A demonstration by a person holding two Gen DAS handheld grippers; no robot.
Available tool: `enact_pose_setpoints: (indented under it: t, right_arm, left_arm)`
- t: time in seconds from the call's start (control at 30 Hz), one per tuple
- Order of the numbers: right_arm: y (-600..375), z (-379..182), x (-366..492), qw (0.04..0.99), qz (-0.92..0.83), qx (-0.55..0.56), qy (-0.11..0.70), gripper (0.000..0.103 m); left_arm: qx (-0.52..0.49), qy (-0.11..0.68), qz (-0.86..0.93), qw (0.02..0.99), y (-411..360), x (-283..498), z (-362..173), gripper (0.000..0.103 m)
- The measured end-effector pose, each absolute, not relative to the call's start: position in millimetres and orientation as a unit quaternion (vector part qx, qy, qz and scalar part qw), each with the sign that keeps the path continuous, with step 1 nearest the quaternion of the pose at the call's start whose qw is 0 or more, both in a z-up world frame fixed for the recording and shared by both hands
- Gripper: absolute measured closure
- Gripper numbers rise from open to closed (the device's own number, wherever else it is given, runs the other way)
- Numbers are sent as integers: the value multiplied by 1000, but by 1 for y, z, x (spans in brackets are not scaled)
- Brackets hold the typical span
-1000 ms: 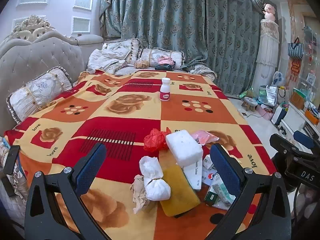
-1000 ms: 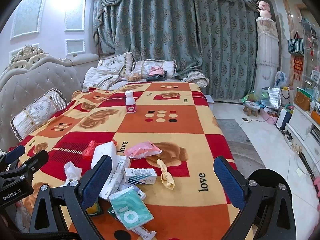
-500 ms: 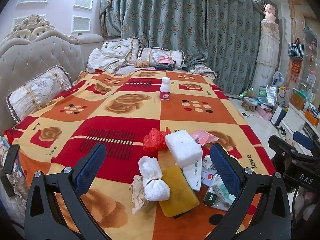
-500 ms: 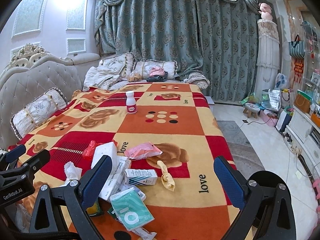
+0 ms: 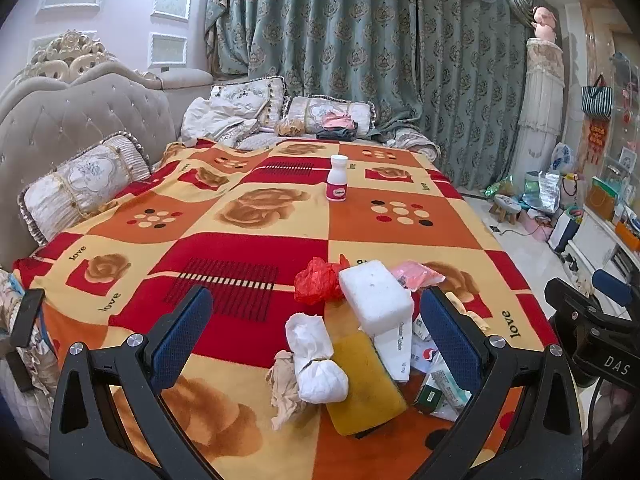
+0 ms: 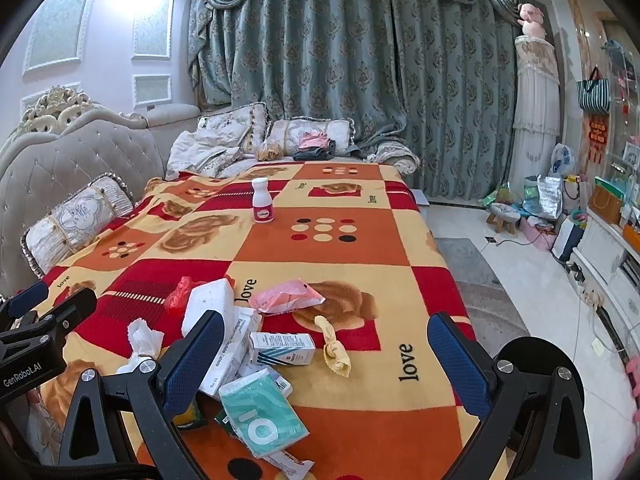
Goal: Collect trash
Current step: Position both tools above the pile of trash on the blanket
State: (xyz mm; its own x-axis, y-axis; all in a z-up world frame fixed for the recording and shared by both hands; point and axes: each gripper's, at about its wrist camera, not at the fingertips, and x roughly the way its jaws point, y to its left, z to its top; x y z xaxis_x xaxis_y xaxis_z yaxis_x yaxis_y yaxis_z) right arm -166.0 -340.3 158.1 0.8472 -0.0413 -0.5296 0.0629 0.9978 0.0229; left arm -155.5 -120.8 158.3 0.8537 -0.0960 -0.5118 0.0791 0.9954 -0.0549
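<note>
A white bottle (image 5: 337, 183) with a pink label stands upright and capped near the middle of the blanket (image 5: 248, 248), well apart from the trash heaped at the blanket's near edge: a white foam block (image 5: 375, 296), red plastic bag (image 5: 318, 281), knotted white tissue (image 5: 316, 360), yellow sponge (image 5: 366, 388), a small medicine box (image 6: 282, 348) and a teal tissue pack (image 6: 262, 414); whether the box and the bottle hold anything cannot be told. The left gripper (image 5: 316, 328) hovers over the heap with its fingers spread wide, holding nothing. The right gripper (image 6: 324, 354) is likewise wide open and empty above the box and a twisted yellow wrapper (image 6: 334, 346).
</note>
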Motion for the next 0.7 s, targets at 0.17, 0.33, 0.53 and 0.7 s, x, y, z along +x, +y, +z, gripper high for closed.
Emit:
enact_pose_setpoints:
  t: [0.17,0.33,0.53,0.7]
  right_arm:
    - [-341,156,-167,960,-26,18,278,2]
    - [-340,153,-167,959,-22,14,282,2]
    - [-340,151,-165,959,-13,22,281,2]
    - [-336,149,-164,960,-7,19,281,2]
  left_arm:
    - [-19,266,-46,963,-121,-156,158,0]
    - [-19,265,-45,963,-121,-156,157,0]
    - [-18,262,-36,964,-119,-154,155,0]
    - [-15,262,-31,964,-117,-152,152,0]
